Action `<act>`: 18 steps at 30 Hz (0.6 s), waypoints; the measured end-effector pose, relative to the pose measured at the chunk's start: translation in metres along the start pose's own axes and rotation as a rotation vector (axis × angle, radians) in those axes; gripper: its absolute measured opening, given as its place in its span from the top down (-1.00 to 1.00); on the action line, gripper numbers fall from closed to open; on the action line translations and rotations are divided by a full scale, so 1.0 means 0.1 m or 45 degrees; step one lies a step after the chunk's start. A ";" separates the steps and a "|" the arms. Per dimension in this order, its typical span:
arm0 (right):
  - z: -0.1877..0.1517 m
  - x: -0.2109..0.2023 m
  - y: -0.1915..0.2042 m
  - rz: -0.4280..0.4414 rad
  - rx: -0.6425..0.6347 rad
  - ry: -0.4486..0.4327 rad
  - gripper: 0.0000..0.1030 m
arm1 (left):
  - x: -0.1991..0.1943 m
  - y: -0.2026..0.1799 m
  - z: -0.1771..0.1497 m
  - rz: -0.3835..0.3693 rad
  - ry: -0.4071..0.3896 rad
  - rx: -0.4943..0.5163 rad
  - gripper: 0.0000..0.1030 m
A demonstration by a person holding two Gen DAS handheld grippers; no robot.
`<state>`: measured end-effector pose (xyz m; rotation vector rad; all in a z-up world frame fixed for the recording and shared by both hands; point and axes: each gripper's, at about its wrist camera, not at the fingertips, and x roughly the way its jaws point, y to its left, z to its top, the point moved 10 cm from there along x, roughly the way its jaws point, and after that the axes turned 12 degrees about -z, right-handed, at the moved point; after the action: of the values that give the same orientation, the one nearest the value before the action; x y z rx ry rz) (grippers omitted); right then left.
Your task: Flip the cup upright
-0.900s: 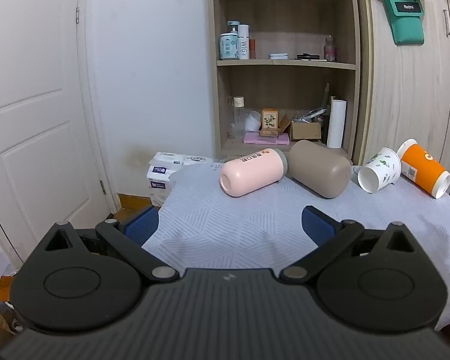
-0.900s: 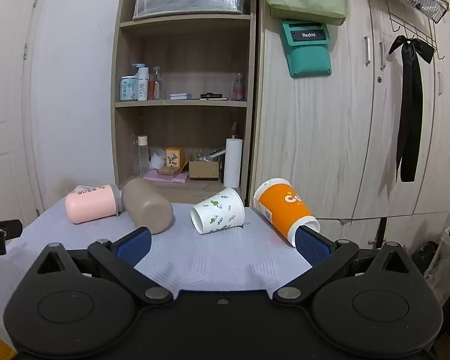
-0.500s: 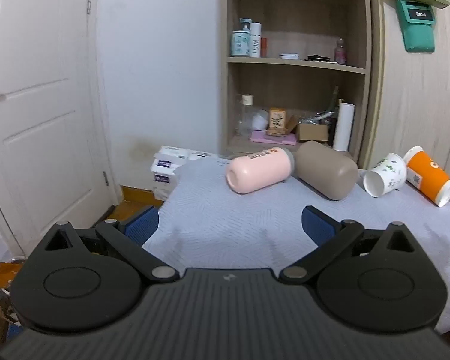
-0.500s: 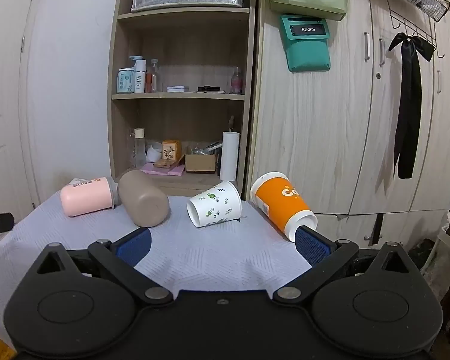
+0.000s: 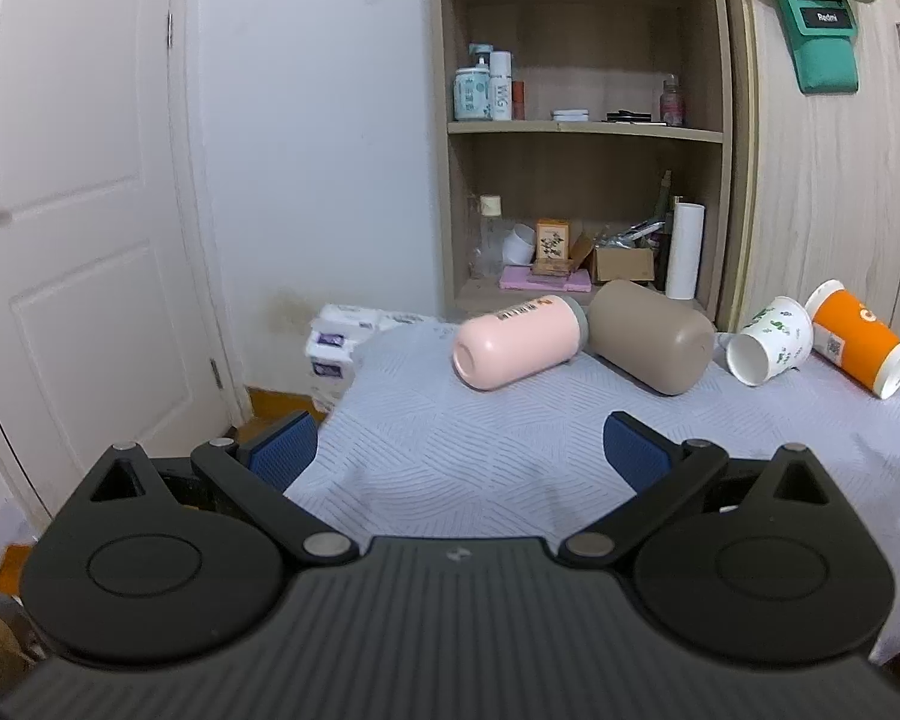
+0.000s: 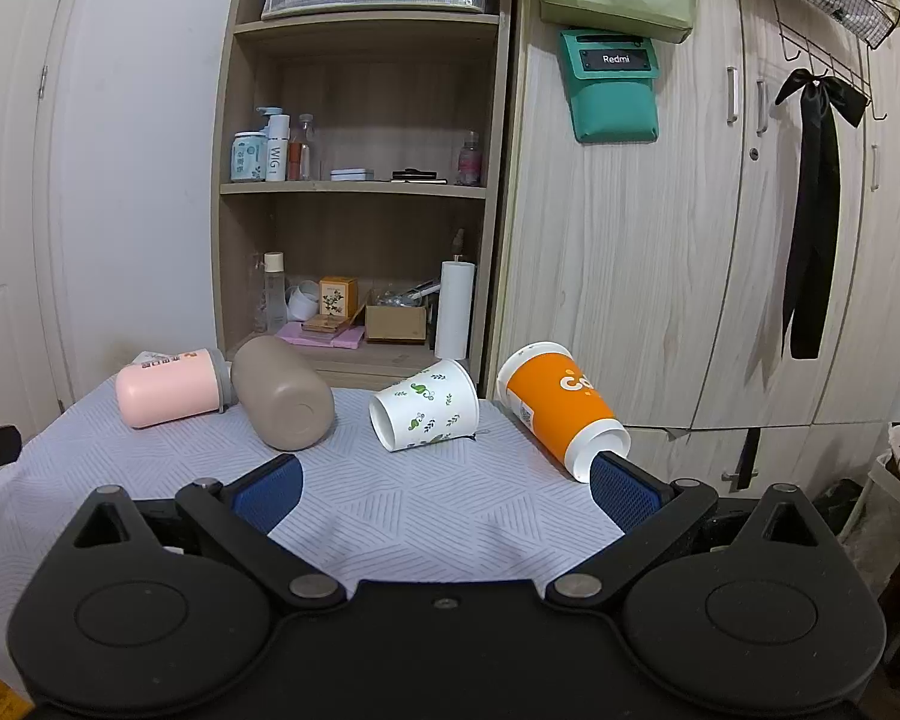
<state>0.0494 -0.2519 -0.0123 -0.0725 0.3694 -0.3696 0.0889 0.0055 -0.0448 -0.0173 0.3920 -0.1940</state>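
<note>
Four vessels lie toppled in a row across the far half of the cloth-covered counter [image 6: 426, 516]: a pink bottle [image 6: 171, 387] touching a taupe bottle [image 6: 285, 399], then a leaf-print paper cup [image 6: 429, 414] and an orange paper cup [image 6: 561, 408] at the right edge, both cups with mouths facing the cameras. Behind them stand an open wooden shelf [image 6: 360, 186] crowded with bottles and boxes, a wood-grain wardrobe [image 6: 660, 276], and a white door [image 5: 60, 240] to the left. The left gripper [image 5: 459, 450] and right gripper [image 6: 444, 486] hover low over the counter's near edge, fingers spread wide and holding nothing, the right one's outer finger [image 6: 621, 489] just in front of the orange cup's rim.
</note>
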 end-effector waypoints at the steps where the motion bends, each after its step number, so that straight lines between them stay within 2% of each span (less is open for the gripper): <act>1: 0.00 0.00 0.00 -0.001 0.000 0.000 -1.00 | 0.02 0.00 -0.01 -0.019 0.008 -0.018 -1.00; 3: 0.00 0.00 0.00 -0.002 -0.003 0.002 -1.00 | 0.05 -0.02 -0.04 -0.048 0.018 -0.027 -1.00; 8: -0.01 0.00 0.00 -0.010 -0.011 0.003 -1.00 | 0.03 -0.04 -0.03 -0.006 0.002 0.034 -1.00; 18: -0.02 0.02 0.00 -0.022 -0.013 0.014 -1.00 | 0.01 -0.08 -0.05 -0.014 -0.006 0.040 -1.00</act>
<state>0.0504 -0.2527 -0.0150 -0.0838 0.3817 -0.3855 0.0865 -0.0028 -0.0491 0.0114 0.3839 -0.2106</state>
